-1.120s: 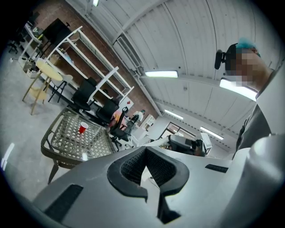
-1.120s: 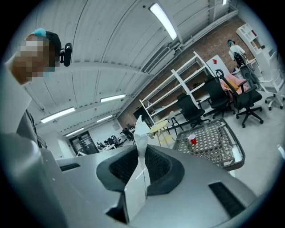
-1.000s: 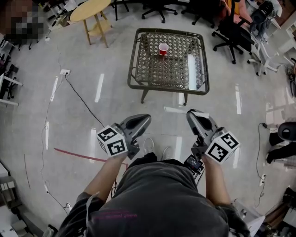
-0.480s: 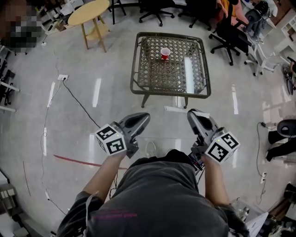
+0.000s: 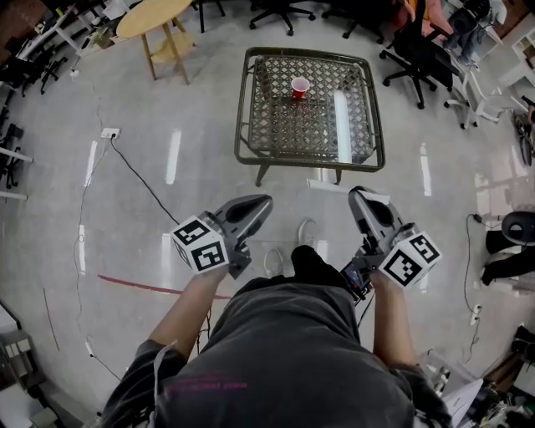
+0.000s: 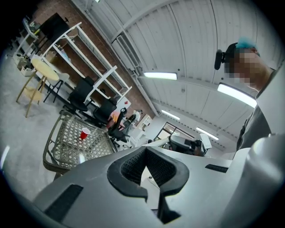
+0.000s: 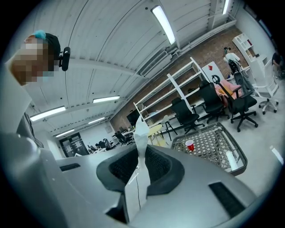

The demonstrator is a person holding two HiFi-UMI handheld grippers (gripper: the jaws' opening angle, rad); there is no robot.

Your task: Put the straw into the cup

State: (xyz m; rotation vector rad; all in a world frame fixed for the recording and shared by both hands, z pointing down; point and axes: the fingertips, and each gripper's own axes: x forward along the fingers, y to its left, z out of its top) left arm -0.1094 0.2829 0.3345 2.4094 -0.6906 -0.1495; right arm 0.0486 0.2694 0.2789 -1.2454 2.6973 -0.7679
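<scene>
A red cup (image 5: 299,87) stands upright near the far edge of a low table with a woven top (image 5: 247,109), well ahead of me on the floor. Both grippers are held at waist height, far short of the table. My right gripper (image 5: 361,197) is shut on a straw in a white paper wrapper (image 7: 139,169), which sticks out past the fingertips. My left gripper (image 5: 260,206) is shut with nothing in it. The cup (image 7: 189,145) and table (image 7: 213,129) show small beyond the right gripper (image 7: 141,149). In the left gripper view the cup (image 6: 84,133) lies left of the gripper (image 6: 146,149).
A long white streak (image 5: 341,125) lies along the table's right side. Office chairs (image 5: 418,50) stand behind and right of the table, and a round wooden table (image 5: 159,17) at the far left. A cable (image 5: 142,180) and a socket (image 5: 109,132) lie on the floor to the left.
The table sits slightly larger and nearer in the head view. Both grippers keep the same pose and grip; the right one has drifted slightly right.
</scene>
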